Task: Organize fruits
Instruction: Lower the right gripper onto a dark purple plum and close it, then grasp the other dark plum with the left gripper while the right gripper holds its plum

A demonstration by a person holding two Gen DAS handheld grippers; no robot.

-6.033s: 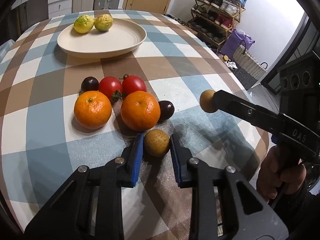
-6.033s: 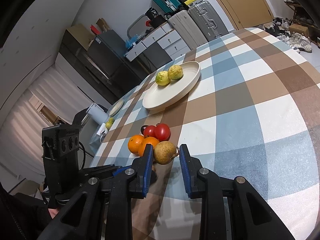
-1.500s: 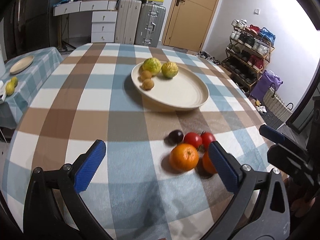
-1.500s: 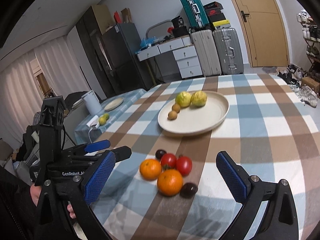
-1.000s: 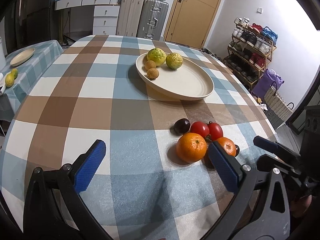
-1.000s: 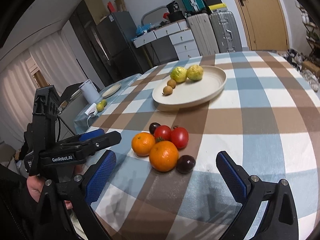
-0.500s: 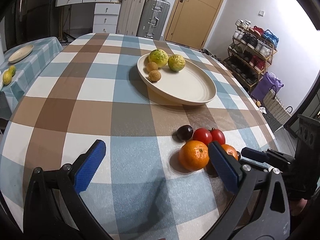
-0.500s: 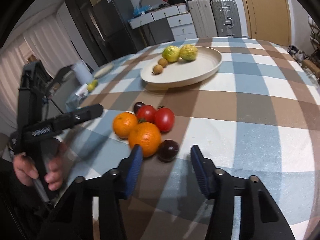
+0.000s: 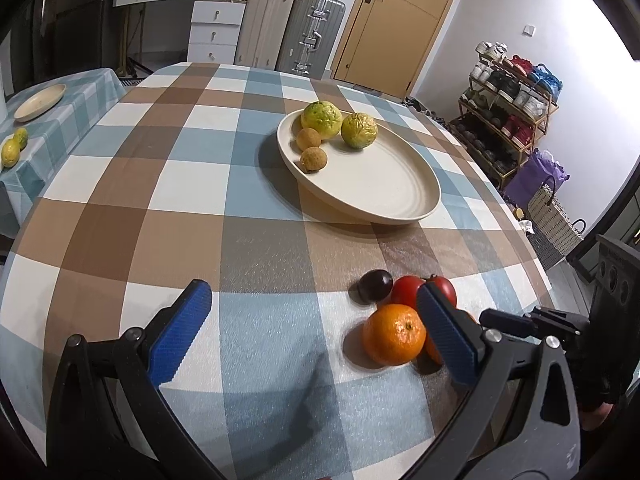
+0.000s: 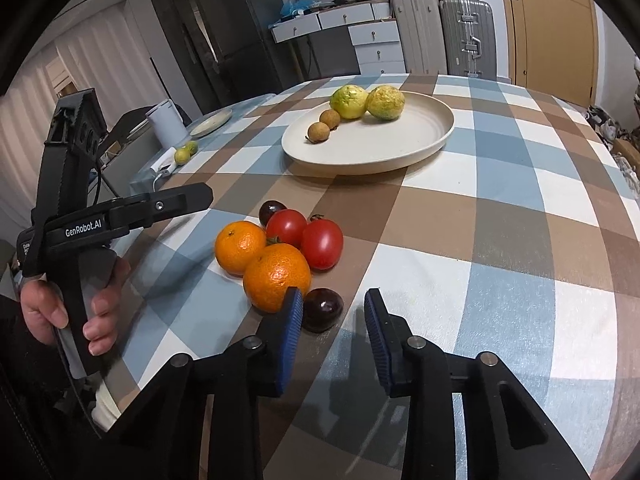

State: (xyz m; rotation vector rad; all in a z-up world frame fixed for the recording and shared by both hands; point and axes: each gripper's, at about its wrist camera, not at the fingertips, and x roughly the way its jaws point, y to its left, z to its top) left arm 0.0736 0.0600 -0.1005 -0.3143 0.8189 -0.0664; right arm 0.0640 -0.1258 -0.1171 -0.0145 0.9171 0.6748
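Partly open right claw [image 10: 332,334] at dark plum [image 10: 322,309], left claw [image 9: 312,334] wide, empty

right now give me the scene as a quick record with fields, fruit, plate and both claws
plate: cream, on the checked table
on plate: two yellow-green fruits, two small brown fruits
off plate: two oranges, two tomatoes, two dark plums, clustered together
left claw: open wide, empty
right claw: open, empty, near plum between its fingers, untouched
side table: small plate, two lemons
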